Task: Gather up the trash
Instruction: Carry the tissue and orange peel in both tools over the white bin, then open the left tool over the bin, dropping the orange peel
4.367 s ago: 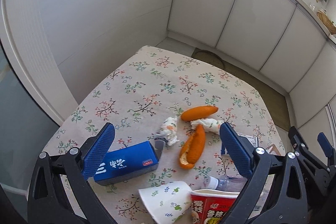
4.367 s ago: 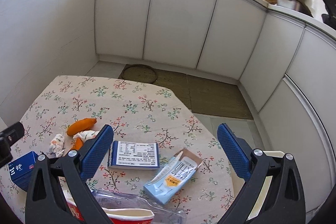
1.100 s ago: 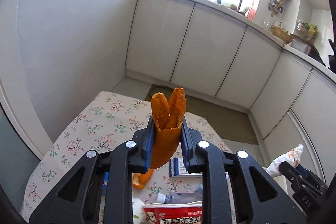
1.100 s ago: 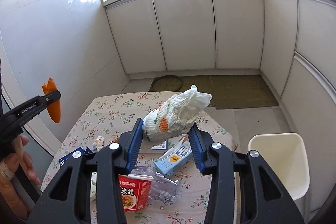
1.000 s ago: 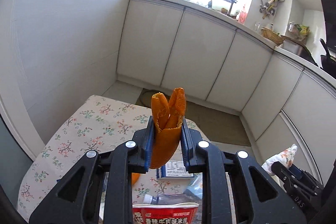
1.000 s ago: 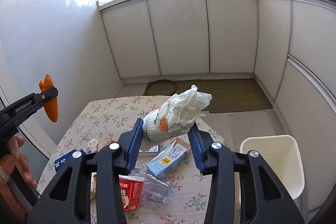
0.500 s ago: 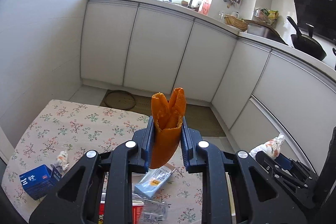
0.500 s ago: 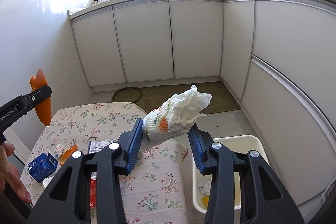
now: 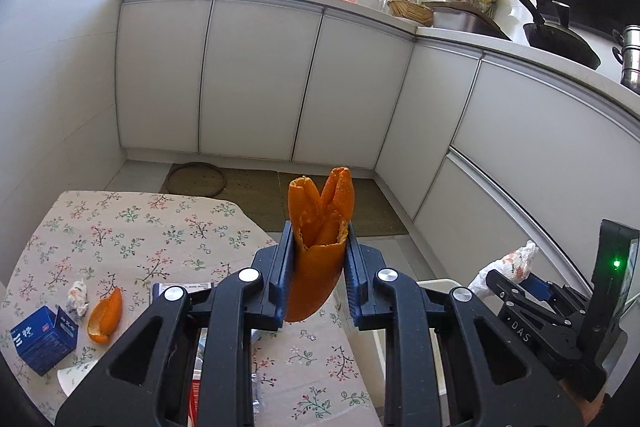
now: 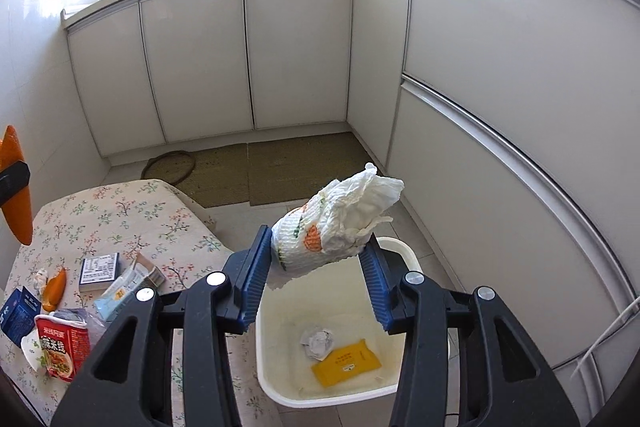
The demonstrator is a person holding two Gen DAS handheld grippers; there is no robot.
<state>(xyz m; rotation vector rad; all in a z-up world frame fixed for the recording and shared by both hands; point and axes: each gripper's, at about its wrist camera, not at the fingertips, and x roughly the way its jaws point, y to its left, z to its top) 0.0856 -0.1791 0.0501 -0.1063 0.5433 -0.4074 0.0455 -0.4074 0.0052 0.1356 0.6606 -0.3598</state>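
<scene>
My left gripper (image 9: 318, 259) is shut on an orange peel (image 9: 320, 227) and holds it in the air over the table's right edge. My right gripper (image 10: 314, 259) is shut on a crumpled paper napkin (image 10: 336, 223) and holds it above the white trash bin (image 10: 408, 255) on the floor. The bin holds a crumpled wrapper (image 10: 318, 343) and a yellow packet (image 10: 346, 367). On the floral table (image 9: 160, 227) lie another orange peel (image 9: 105, 315), a small paper wad (image 9: 77, 297) and a blue box (image 9: 42, 335). The held napkin also shows in the left wrist view (image 9: 508, 263).
More litter lies on the table: a red noodle cup (image 10: 60, 347), a light blue carton (image 10: 120, 287), a printed card (image 10: 100, 267) and a clear plastic bag (image 10: 90, 323). White kitchen cabinets (image 10: 300, 47) surround a floor with brown mats (image 10: 300, 167).
Both grippers have swung right, away from the table. The bin has come fully under my right gripper. Both still hold the same items.
</scene>
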